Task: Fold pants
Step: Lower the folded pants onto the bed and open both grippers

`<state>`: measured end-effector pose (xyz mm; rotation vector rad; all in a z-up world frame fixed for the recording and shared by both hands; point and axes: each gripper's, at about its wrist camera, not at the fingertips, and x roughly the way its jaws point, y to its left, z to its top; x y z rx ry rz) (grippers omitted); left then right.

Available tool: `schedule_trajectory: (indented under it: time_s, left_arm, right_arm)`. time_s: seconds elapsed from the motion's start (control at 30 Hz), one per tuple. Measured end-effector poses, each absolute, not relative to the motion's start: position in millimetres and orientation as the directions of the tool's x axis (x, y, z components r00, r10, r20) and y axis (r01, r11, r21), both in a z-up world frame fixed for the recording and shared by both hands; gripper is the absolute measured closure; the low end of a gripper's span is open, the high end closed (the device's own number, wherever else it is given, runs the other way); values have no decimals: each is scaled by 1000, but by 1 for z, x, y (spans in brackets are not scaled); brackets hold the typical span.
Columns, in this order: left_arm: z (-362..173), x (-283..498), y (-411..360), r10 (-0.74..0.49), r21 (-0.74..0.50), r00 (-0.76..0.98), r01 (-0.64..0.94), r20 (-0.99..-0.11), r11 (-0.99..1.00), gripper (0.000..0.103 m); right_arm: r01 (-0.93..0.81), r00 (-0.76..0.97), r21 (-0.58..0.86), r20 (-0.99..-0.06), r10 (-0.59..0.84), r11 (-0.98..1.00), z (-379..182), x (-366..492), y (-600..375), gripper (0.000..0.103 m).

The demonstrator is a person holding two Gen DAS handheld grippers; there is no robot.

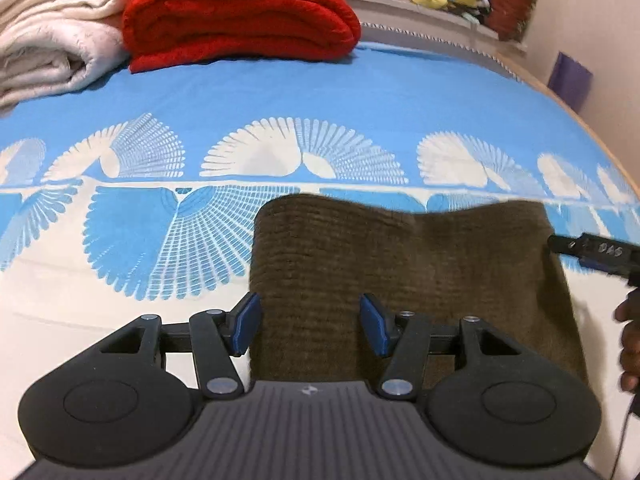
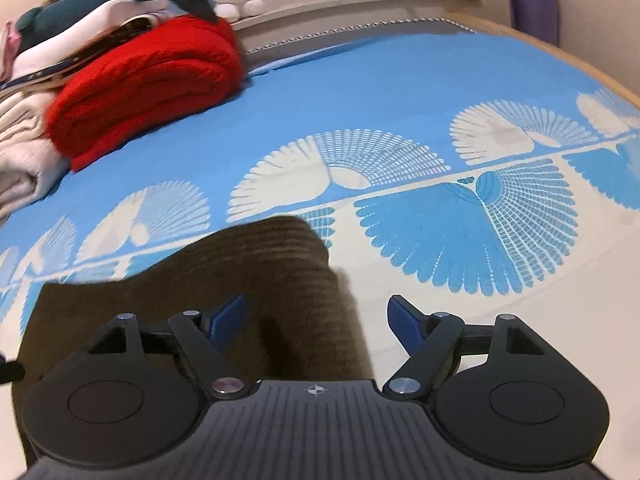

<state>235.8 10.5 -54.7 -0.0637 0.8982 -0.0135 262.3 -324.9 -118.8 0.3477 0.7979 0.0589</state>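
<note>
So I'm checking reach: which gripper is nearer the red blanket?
Left, as far as the views show. The left gripper sits over the pants' left edge, the blanket side; the right gripper is over their right edge, farther away.

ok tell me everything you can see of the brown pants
The pants are dark brown with fine ribs, like corduroy or a knit. They lie already folded into a compact block, mostly flat on the blue and white bedsheet, the far folded edge rounded and a bit wavy. The left gripper and right gripper hover over their near corners, jaws open, not gripping them.
</note>
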Motion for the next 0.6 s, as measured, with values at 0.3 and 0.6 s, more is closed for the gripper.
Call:
schedule_trajectory:
  time_s: [0.3, 0.6]
  left_arm:
    - [-102, 266, 6, 74, 53, 574, -54, -815, 997, 53]
    - [-78, 264, 16, 48, -41, 625, -128, -779, 991, 49]
  right_arm:
    - [95, 687, 307, -709, 161, 947, -146, 306, -314, 20]
    - [208, 667, 451, -715, 212, 868, -159, 319, -322, 35]
